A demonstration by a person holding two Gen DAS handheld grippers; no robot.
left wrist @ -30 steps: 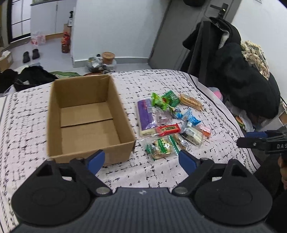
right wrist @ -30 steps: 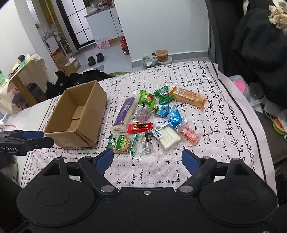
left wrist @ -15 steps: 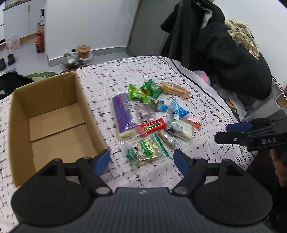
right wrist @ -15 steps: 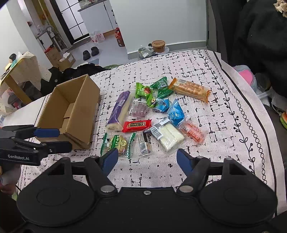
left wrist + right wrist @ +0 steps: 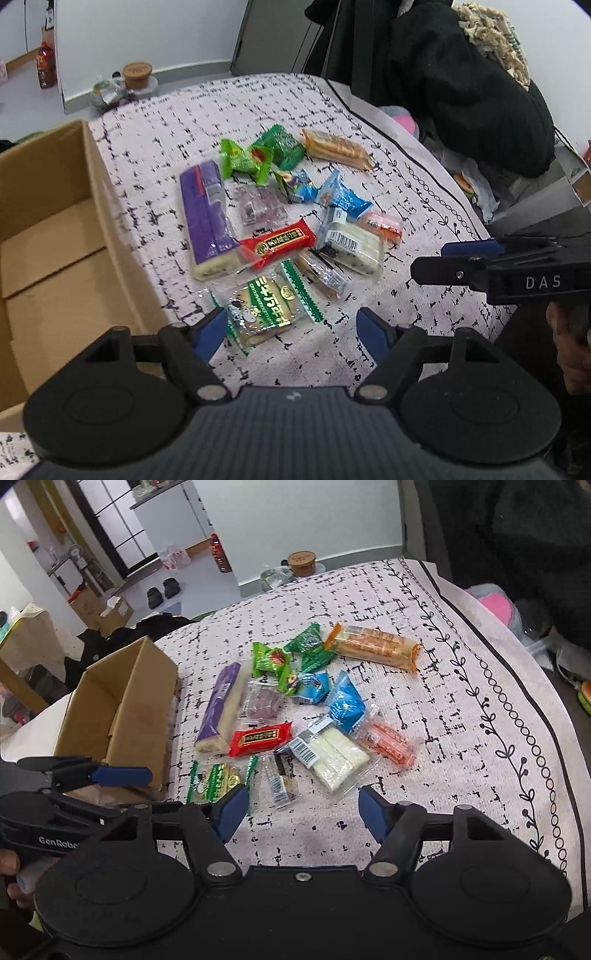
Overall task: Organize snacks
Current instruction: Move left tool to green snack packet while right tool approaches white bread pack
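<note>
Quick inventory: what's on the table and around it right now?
Box: 1, brown cardboard, open, empty, left of snacks.
Purple bar: 1, nearest box.
Red bar: 1, pile centre.
Green packets: about 3, far side.
Blue packets: 2, middle.
Orange biscuit pack: 1, far right.
White-bar pack: 1, clear wrap.
Small orange pack: 1, right edge.
Green-striped pack: 1, nearest.
Tablecloth: 1, white, black-patterned.
Dark coat: 1, behind table.
Left gripper: open, empty.
Right gripper: closing, empty.

"DAS" on right tool [image 5: 461, 260]
</note>
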